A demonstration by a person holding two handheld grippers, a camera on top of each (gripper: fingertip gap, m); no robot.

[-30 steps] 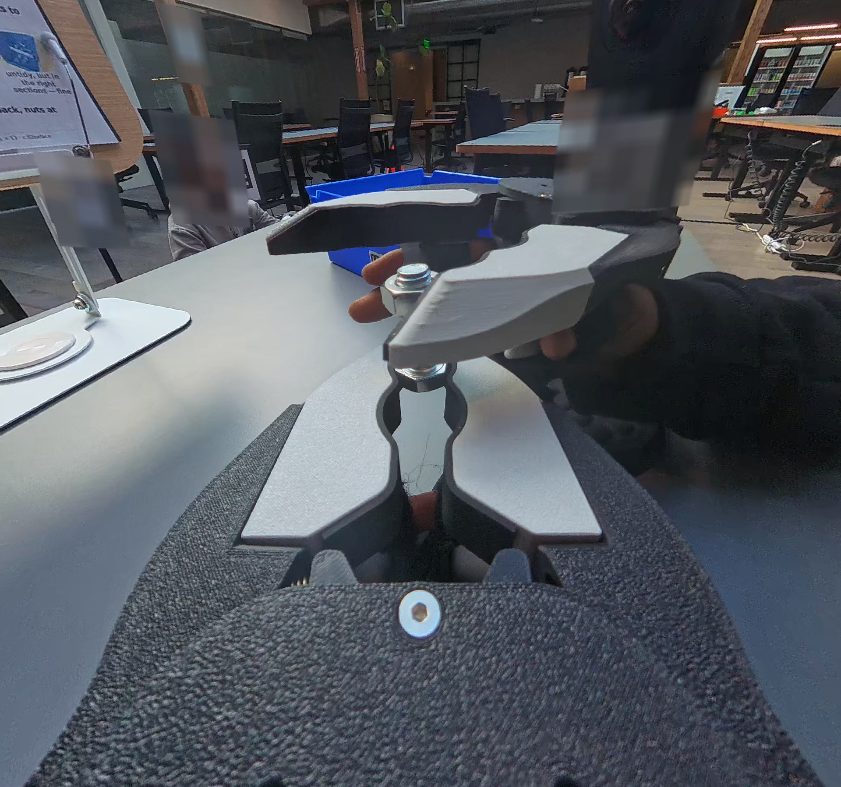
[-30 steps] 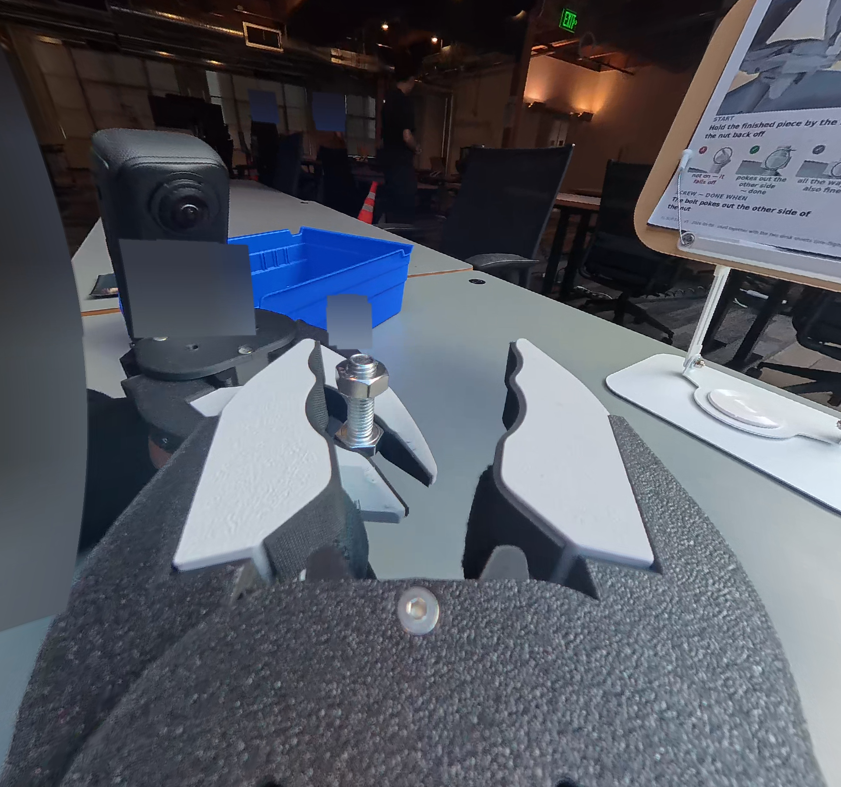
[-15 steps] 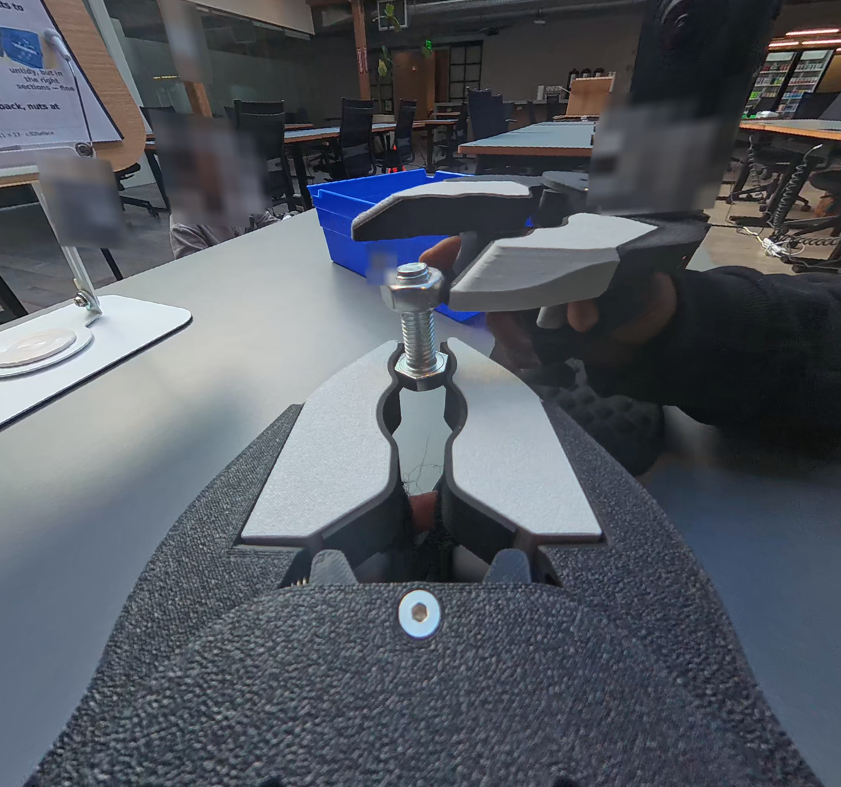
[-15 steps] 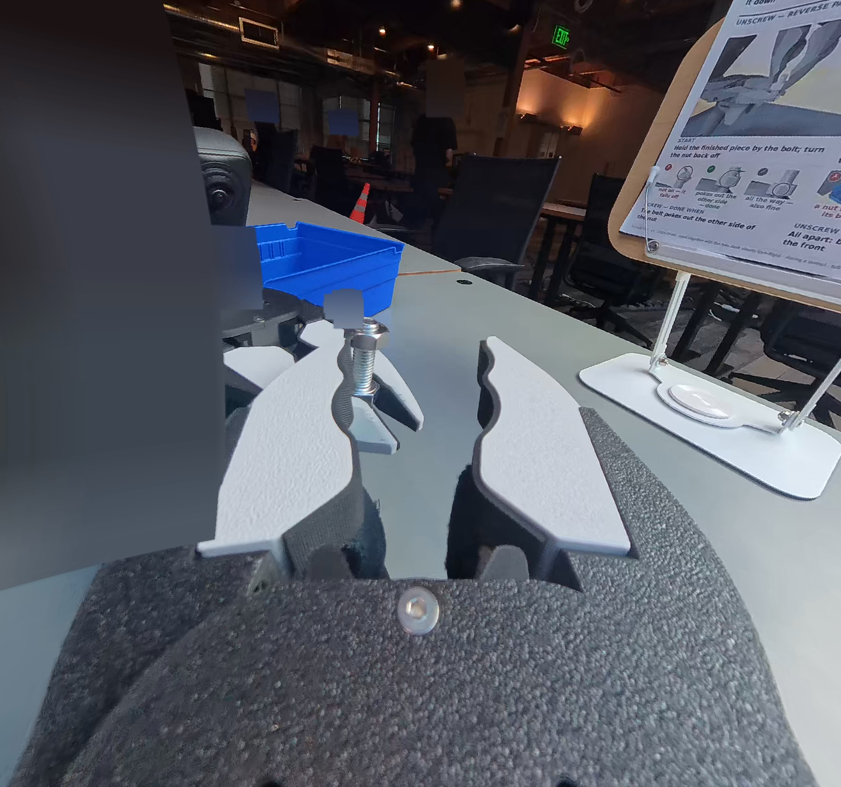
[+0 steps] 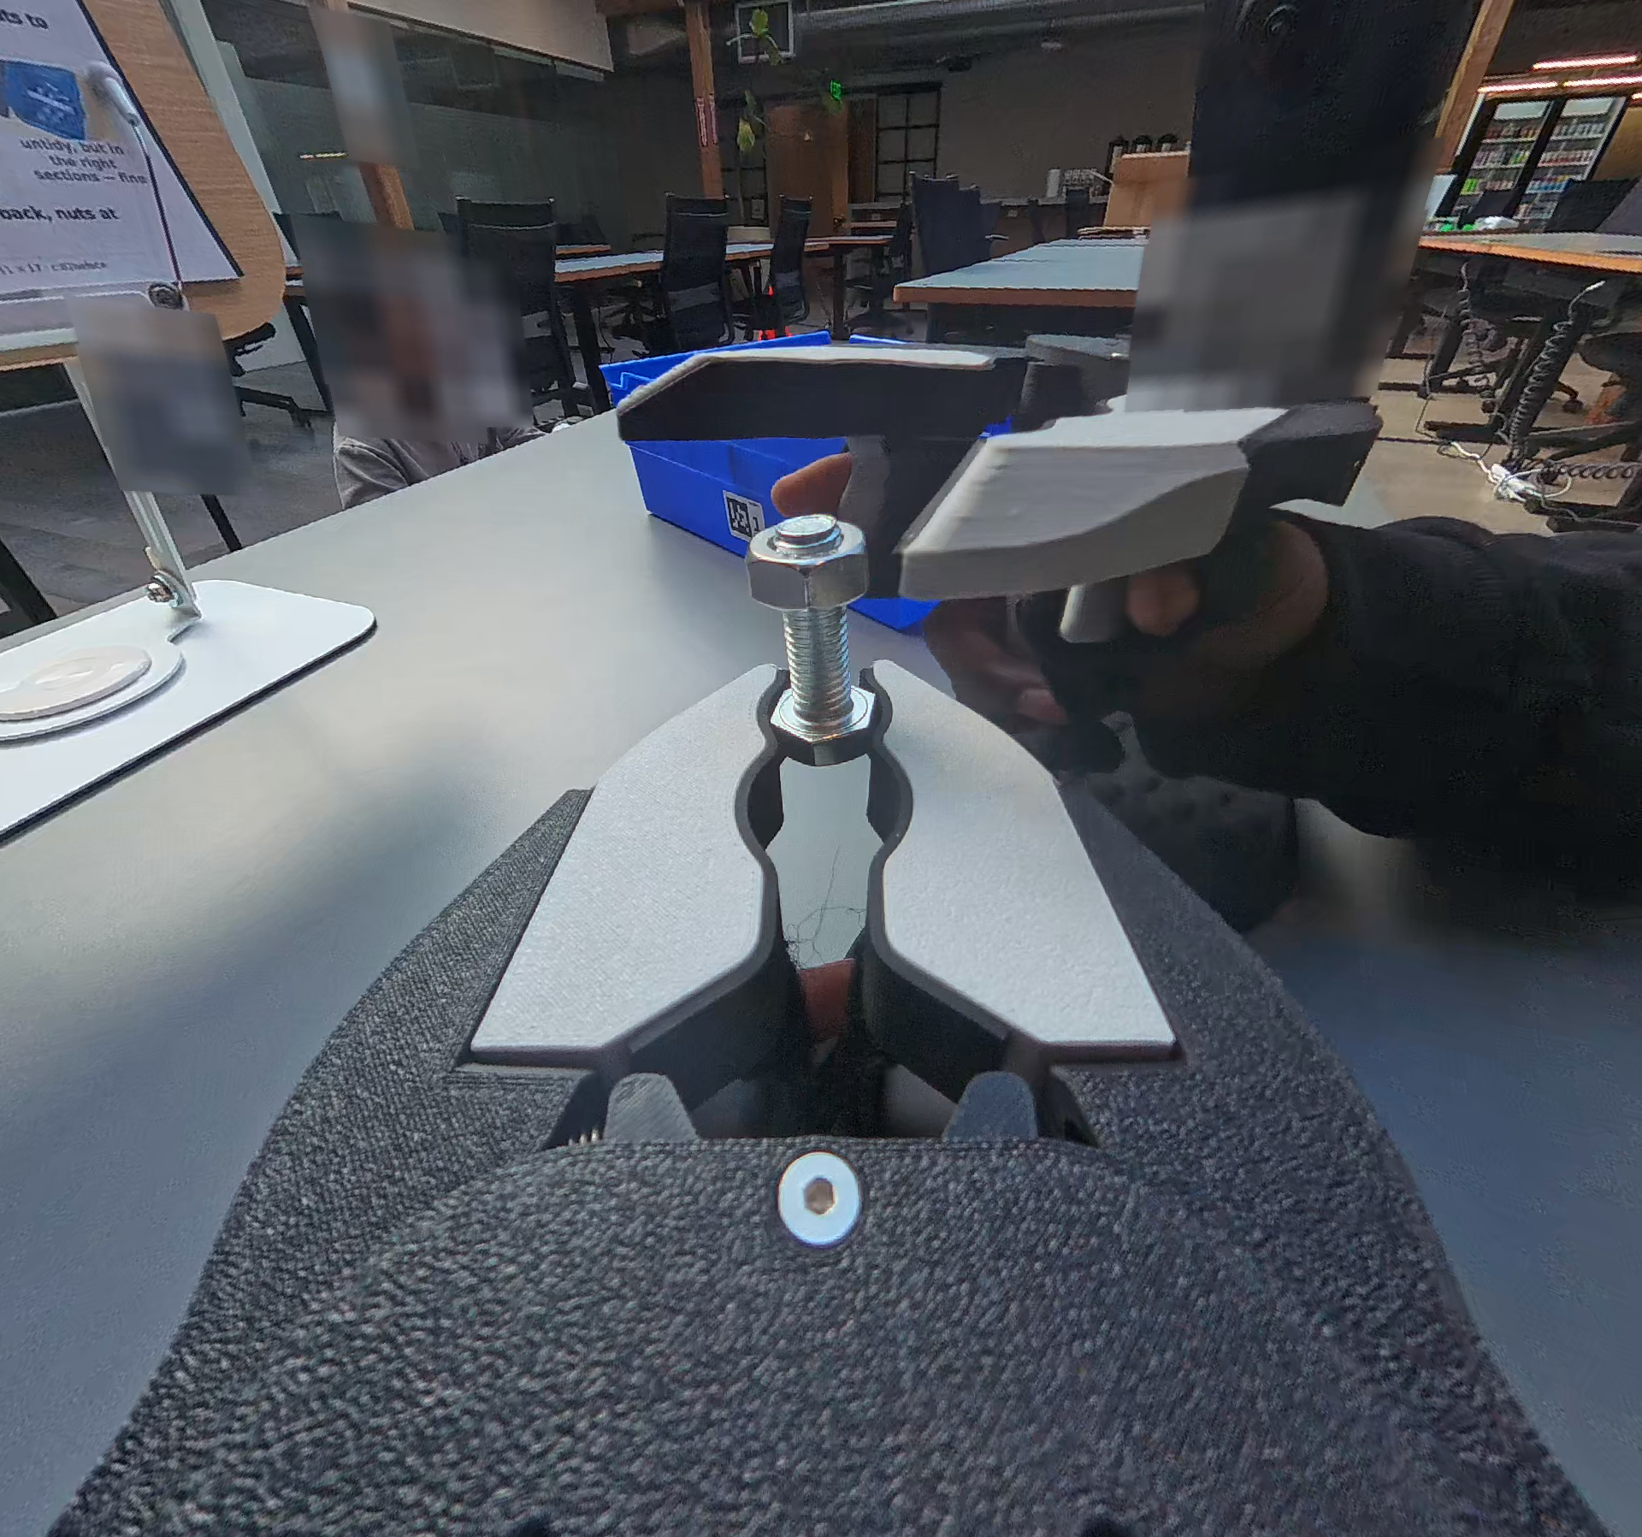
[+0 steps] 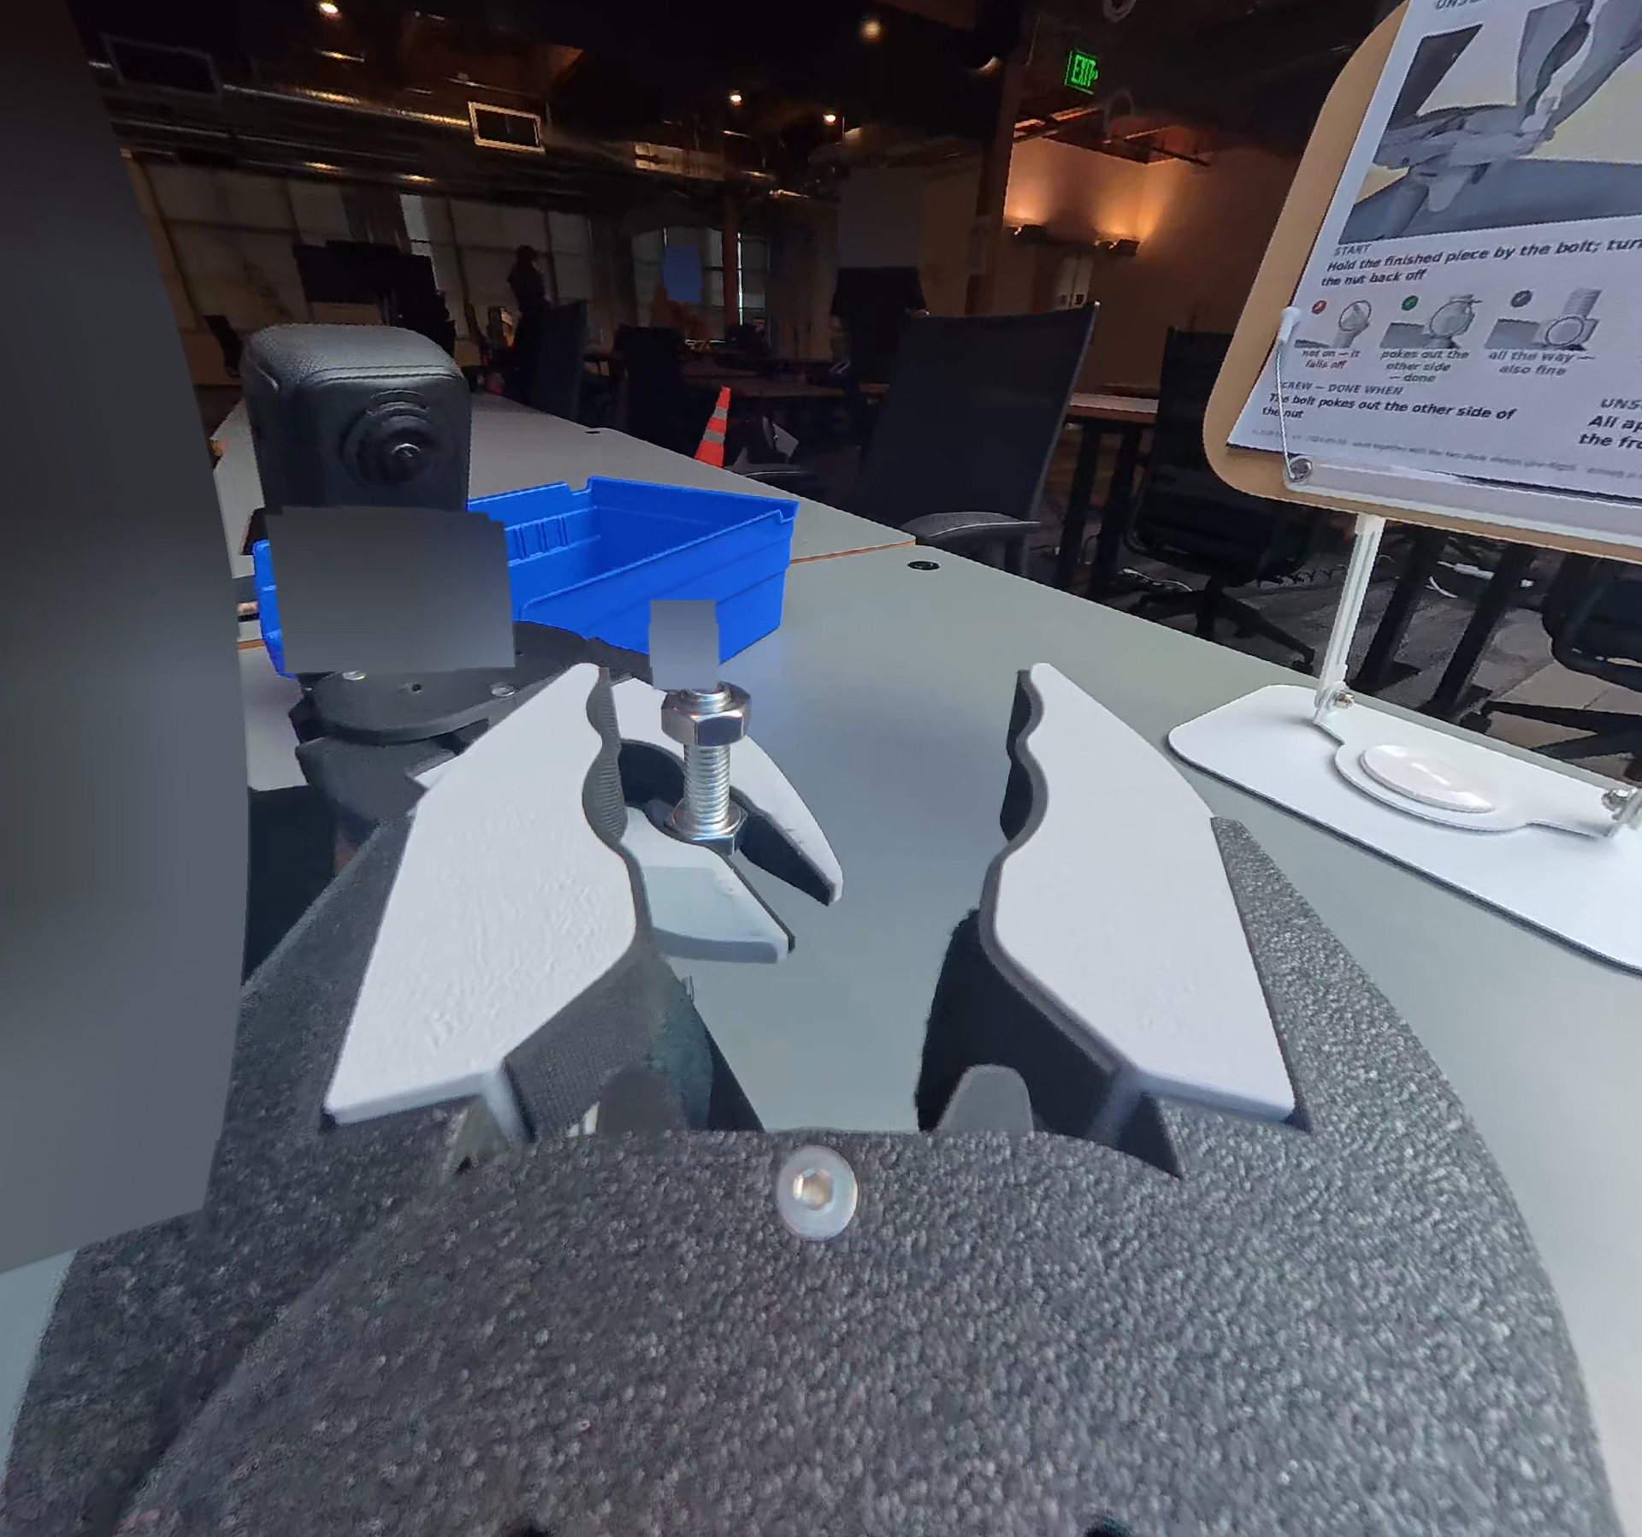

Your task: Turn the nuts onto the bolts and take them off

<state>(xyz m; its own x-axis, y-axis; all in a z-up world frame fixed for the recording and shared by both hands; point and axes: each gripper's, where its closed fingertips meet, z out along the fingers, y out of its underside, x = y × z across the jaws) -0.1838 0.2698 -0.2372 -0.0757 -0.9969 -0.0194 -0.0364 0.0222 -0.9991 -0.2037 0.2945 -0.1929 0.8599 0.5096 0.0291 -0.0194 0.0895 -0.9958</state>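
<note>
A silver bolt stands upright with its head pinched between the tips of my left gripper, which is shut on it. A hex nut sits at the top of the thread, with the bolt's end just showing above it. My right gripper is open and empty. In the left wrist view its fingers lie level beside and just behind the nut, apart from it. In the right wrist view the bolt and nut stand close to the left finger, ahead of the jaws.
A blue bin stands on the grey table behind the bolt; it also shows in the right wrist view. A white stand holding an instruction sheet is at the table's side. A person's dark-sleeved hand holds the right gripper. The gap from one gripper's tips to the other's is roughly 5 cm.
The right gripper, which spanned the nut a second ago, drew off to the right and has come back a little toward it. The left gripper still holds the bolt.
</note>
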